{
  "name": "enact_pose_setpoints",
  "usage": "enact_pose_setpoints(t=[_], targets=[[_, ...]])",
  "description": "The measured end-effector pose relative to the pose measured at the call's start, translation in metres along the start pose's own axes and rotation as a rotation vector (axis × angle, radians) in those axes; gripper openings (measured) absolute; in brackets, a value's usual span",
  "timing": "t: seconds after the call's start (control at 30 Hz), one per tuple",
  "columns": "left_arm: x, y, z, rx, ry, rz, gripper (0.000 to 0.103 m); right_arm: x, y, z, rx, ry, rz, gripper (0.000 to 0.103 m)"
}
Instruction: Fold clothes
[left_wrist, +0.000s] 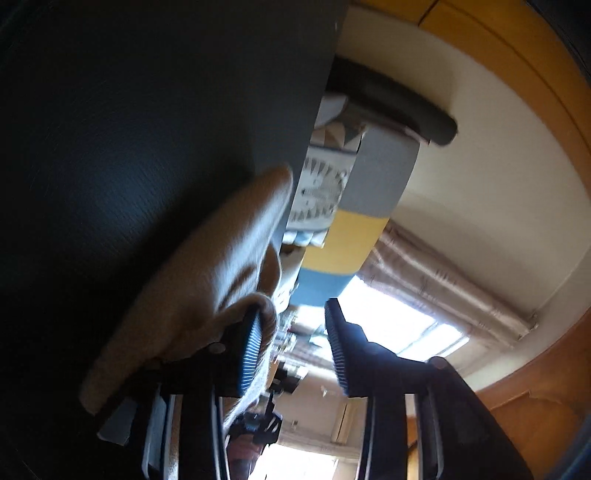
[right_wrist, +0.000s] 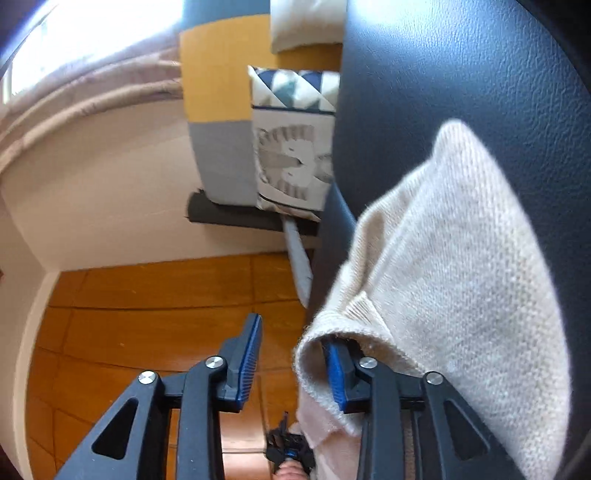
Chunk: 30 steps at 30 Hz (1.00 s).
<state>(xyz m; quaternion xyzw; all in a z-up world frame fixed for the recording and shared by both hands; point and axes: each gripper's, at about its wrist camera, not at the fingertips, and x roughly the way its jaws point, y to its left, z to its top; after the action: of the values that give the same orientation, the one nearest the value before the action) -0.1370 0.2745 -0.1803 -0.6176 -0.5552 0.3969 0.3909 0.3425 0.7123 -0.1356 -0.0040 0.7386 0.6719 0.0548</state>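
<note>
Garment at table edge
Sweater (right_wrist: 461, 266) lies on the table (right_wrist: 461, 74), its hem overhanging the edge; cushions (right_wrist: 291, 158) sit beyond the far edge.

My left gripper (left_wrist: 295, 347) has open air between its fingers and ahead, twd the window (left_wrist: 391, 325). The dark tabletop (left_wrist: 129, 129) walls one side, w/ the beige knit (left_wrist: 207, 266) draped over that finger. Right gripper (right_wrist: 291, 362): same tabletop and knit (hem wraps one finger), wood floor (right_wrist: 147, 325) side free. Cushions (right_wrist: 291, 147) block beyond the tabletop edge.
</note>
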Motion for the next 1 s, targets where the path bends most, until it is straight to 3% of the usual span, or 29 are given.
enact_pose_setpoints(t=[0.13, 0.17, 0.23, 0.3, 0.4, 0.57, 0.67, 0.8, 0.9, 0.97, 1.0], targets=[[0.0, -0.006, 0.004, -0.011, -0.052, -0.048, 0.053, 0.0, 0.004, 0.002, 0.034, -0.004, 0.032, 0.042], [0.002, -0.01, 0.004, 0.001, -0.057, -0.031, 0.055, -0.004, 0.007, 0.003, 0.023, -0.045, 0.048, 0.042], [0.012, -0.019, -0.004, 0.09, -0.006, 0.055, 0.055, -0.012, 0.005, 0.002, 0.049, -0.103, 0.097, 0.049], [0.022, -0.03, -0.012, 0.187, 0.052, 0.147, 0.055, -0.004, 0.002, -0.001, 0.09, -0.053, 0.063, 0.051], [0.04, -0.039, -0.036, 0.333, 0.19, 0.214, 0.055, -0.003, 0.014, -0.005, -0.015, 0.001, -0.009, 0.051], [0.067, -0.034, -0.064, 0.385, 0.332, 0.341, 0.055, -0.001, 0.021, -0.004, -0.043, 0.117, -0.085, 0.051], [0.074, -0.033, -0.059, 0.362, 0.317, 0.36, 0.055, 0.004, 0.031, -0.01, -0.107, 0.201, -0.167, 0.051], [0.093, -0.042, -0.034, 0.172, 0.271, 0.202, 0.055, 0.017, 0.032, -0.013, -0.161, 0.285, -0.24, 0.051], [0.08, -0.049, -0.019, 0.071, 0.122, 0.022, 0.055, 0.011, 0.034, 0.0, -0.091, 0.174, -0.06, 0.051], [0.076, -0.059, -0.011, 0.107, 0.062, 0.086, 0.055, -0.002, 0.026, 0.009, -0.017, 0.048, 0.055, 0.052], [0.074, -0.062, -0.01, 0.133, 0.05, 0.123, 0.055, -0.007, 0.021, 0.011, 0.013, 0.01, 0.064, 0.053]])
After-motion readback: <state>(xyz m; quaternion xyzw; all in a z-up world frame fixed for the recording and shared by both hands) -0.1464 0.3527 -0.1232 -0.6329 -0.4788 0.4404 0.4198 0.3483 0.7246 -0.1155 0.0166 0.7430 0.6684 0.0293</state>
